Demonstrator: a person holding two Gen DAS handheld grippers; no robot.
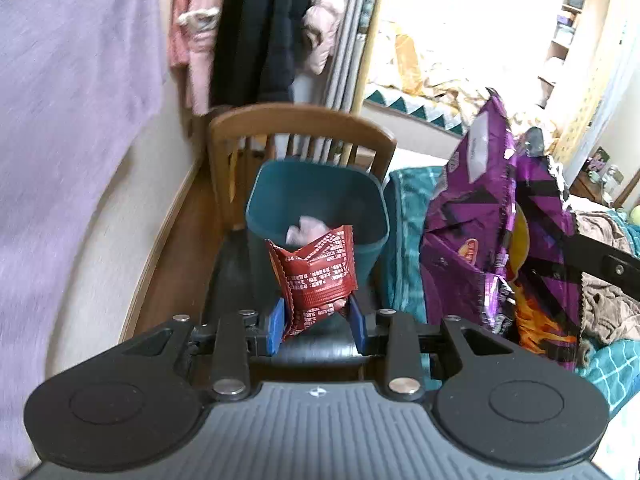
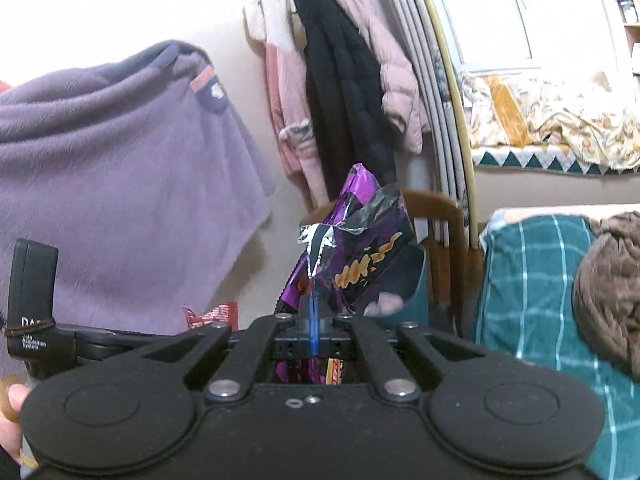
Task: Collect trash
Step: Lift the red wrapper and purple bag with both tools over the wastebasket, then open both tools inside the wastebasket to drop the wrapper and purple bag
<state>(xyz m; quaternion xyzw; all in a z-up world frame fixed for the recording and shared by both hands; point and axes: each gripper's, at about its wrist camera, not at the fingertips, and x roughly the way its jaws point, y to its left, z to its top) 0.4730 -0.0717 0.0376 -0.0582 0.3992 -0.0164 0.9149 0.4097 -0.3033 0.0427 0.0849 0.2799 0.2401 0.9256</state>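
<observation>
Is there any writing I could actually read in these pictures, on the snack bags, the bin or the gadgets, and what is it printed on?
"Data Acquisition System", small and only roughly legible: on the black handle at the left edge of the right wrist view.
White print on the red wrapper held in the left gripper: upside down and blurred, unreadable.
Orange lettering on the purple chip bag in the right gripper: crumpled, unreadable.
White label on that bag: blurred.
Teal bin: no writing visible.

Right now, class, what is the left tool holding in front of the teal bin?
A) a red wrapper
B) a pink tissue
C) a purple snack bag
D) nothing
A: the left tool has its blue pads pressed on a crumpled red wrapper, with the teal bin just behind it; the purple snack bag is in the right tool.
</observation>
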